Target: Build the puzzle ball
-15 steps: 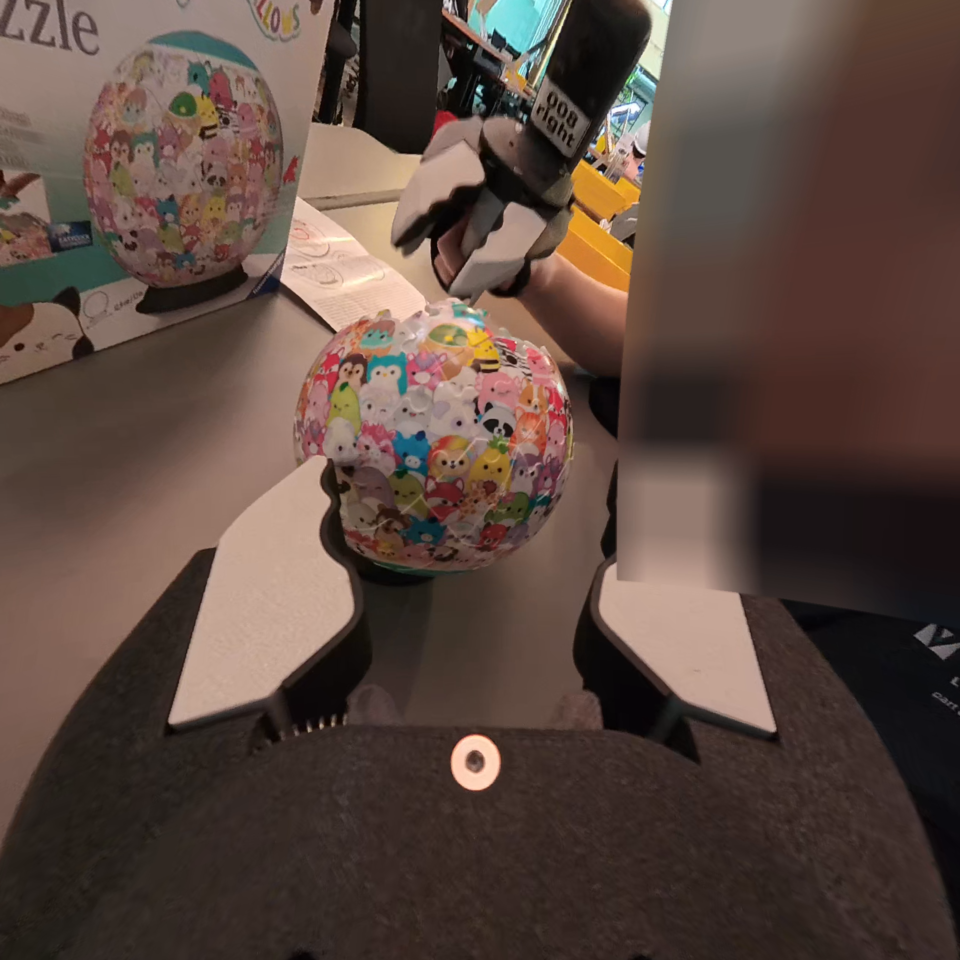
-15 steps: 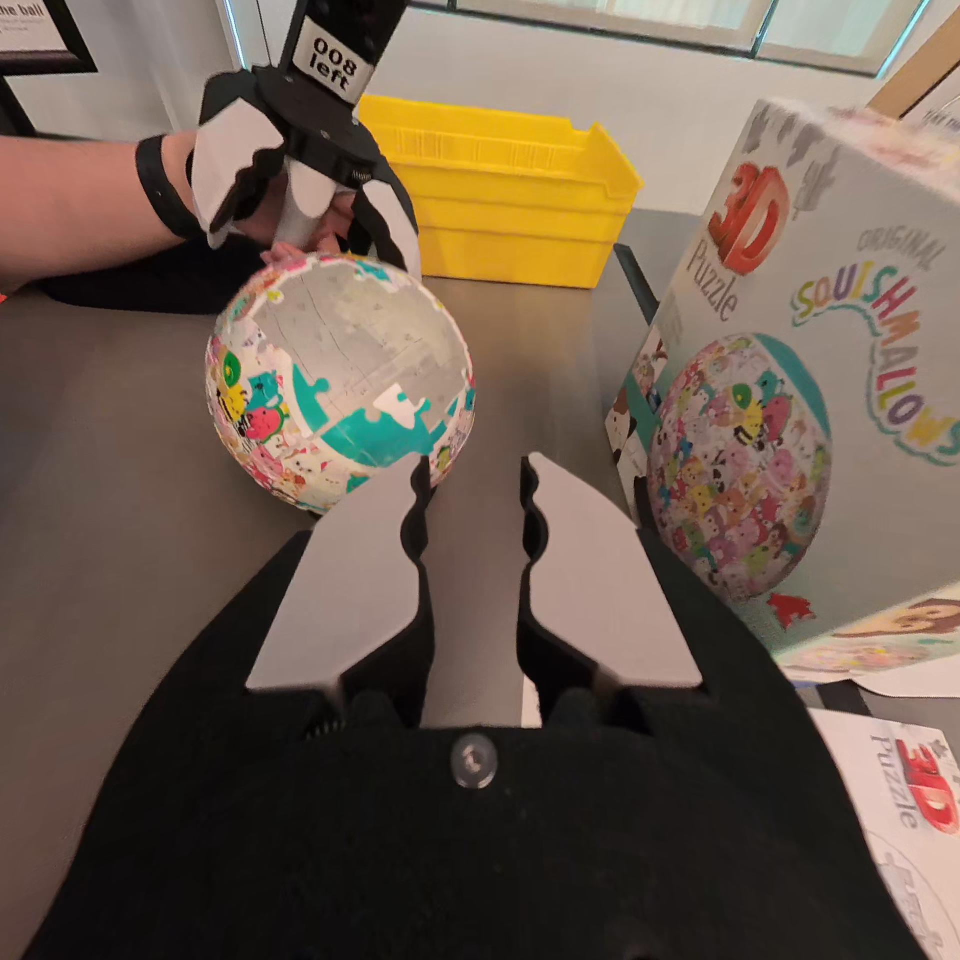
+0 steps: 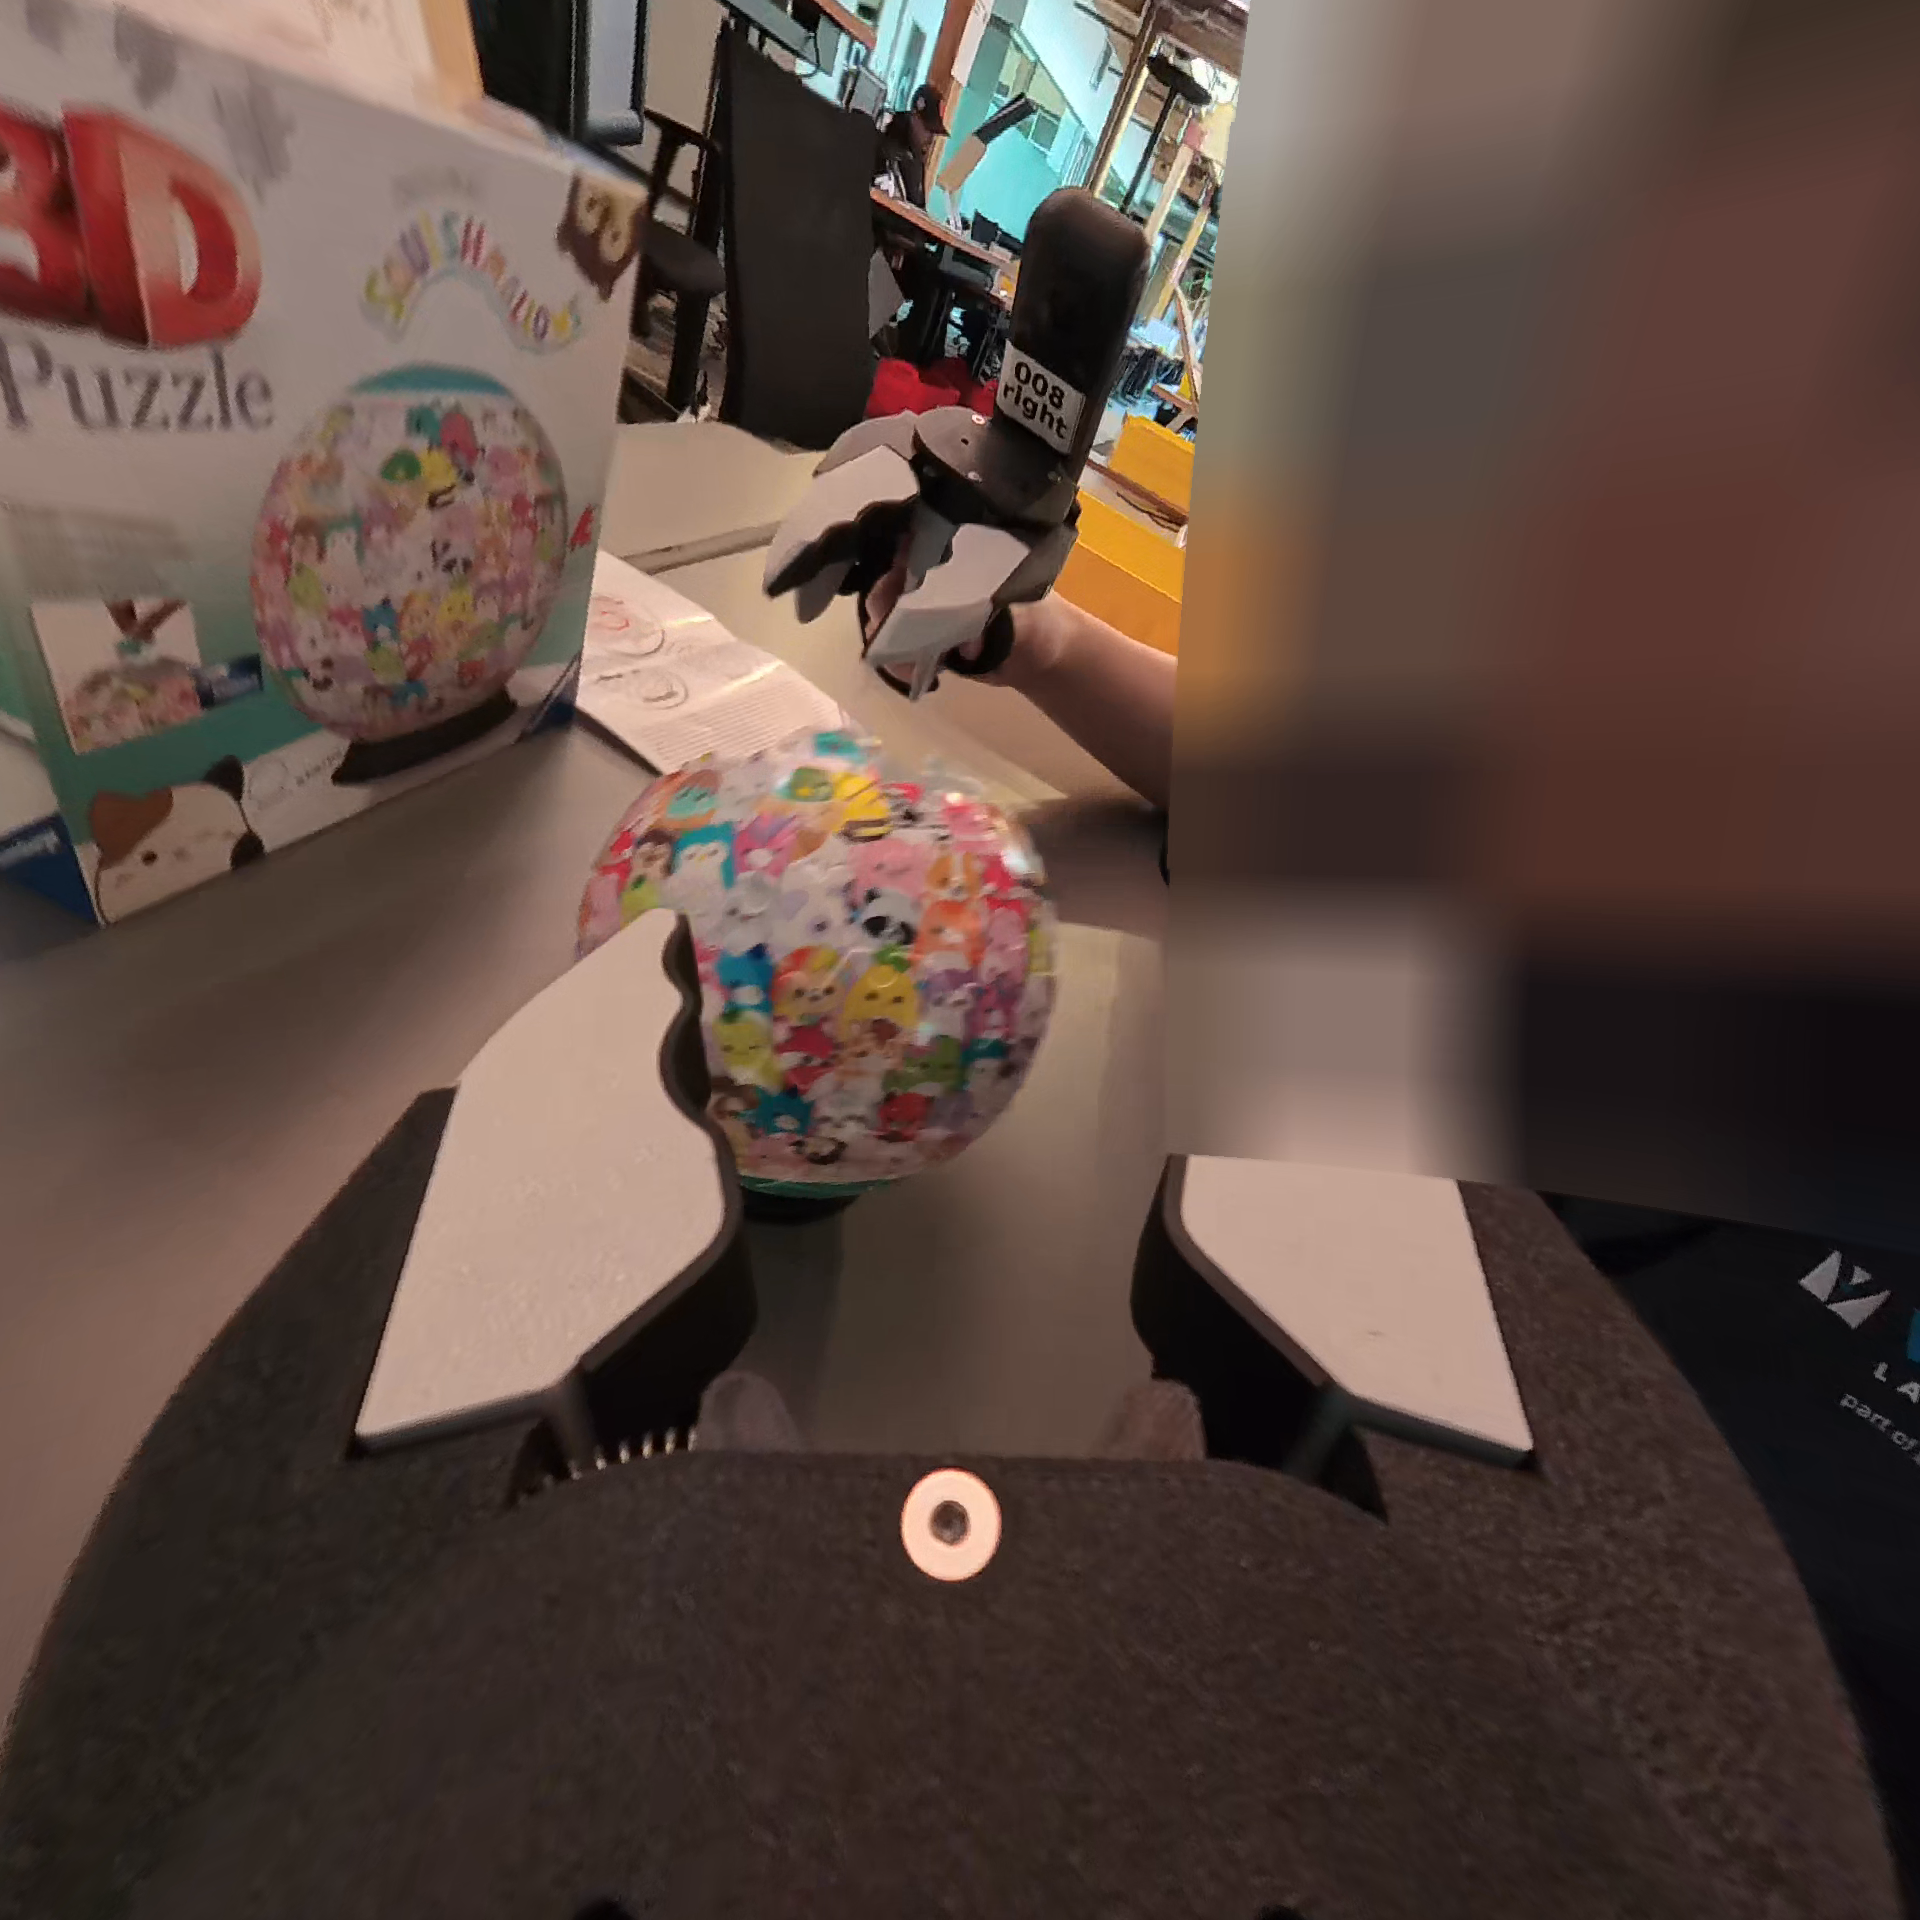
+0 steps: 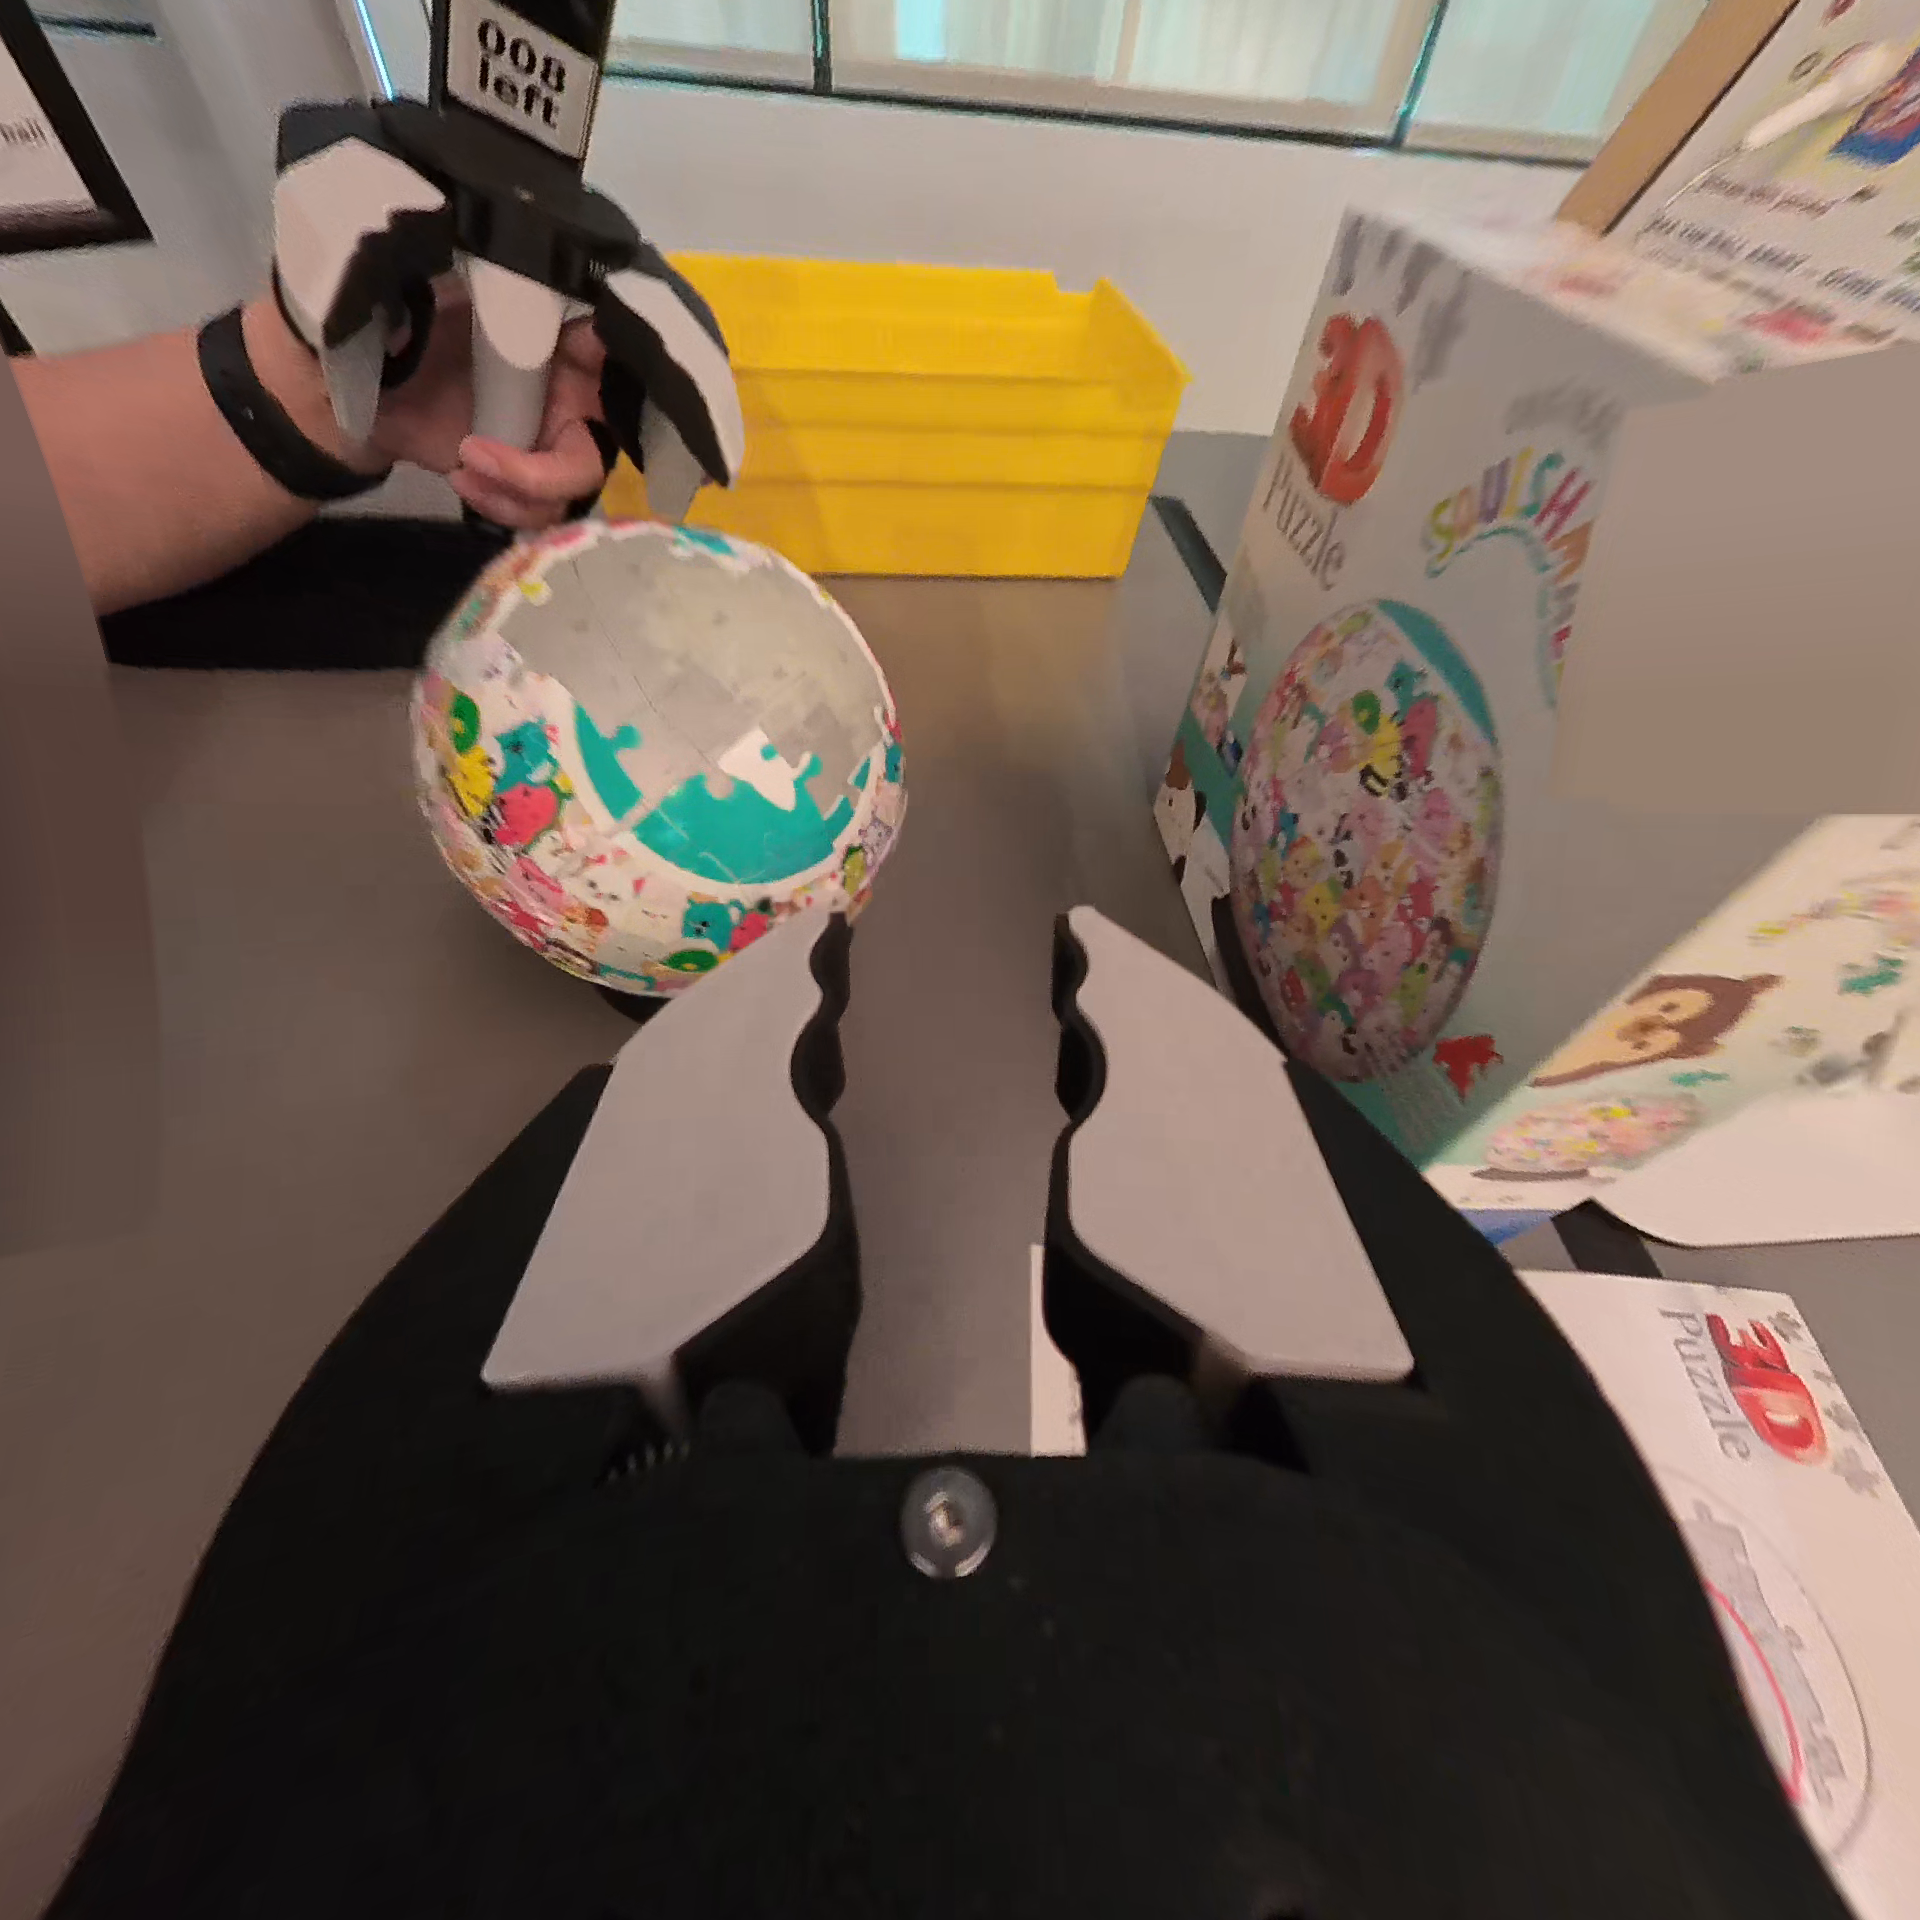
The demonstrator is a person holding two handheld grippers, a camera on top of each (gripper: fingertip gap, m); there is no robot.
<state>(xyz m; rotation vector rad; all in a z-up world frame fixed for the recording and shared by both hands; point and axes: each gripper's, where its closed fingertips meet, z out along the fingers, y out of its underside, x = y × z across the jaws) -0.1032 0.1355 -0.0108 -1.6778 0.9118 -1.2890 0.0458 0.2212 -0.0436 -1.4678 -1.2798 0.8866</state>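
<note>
The puzzle ball [image 3: 831, 966] stands on a small dark stand [image 3: 800, 1205] on the grey table. In the right wrist view the ball [image 4: 655, 758] shows a large gap with grey inner faces and teal pieces around it. My left gripper [image 3: 935, 1049] is open wide and empty, just behind and above the ball. From the right wrist view the left gripper [image 4: 520, 457] hangs over the ball's far rim. My right gripper [image 4: 951, 935] is open and empty, to the right of the ball. In the left wrist view the right gripper [image 3: 894, 613] hovers above and beyond the ball.
The puzzle box [image 4: 1403, 779] stands upright to the right of the ball, with its flap [image 4: 1714, 1039] lying open. A leaflet [image 4: 1766, 1558] lies near the right gripper. A yellow bin [image 4: 914, 416] sits at the back. A person's forearm [image 3: 1091, 686] rests on the table. About 20 cm separates my left fingertips from my right.
Both grippers have drawn back and up from the ball. The right gripper no longer hovers right at its top. The ball has stayed on its stand.
</note>
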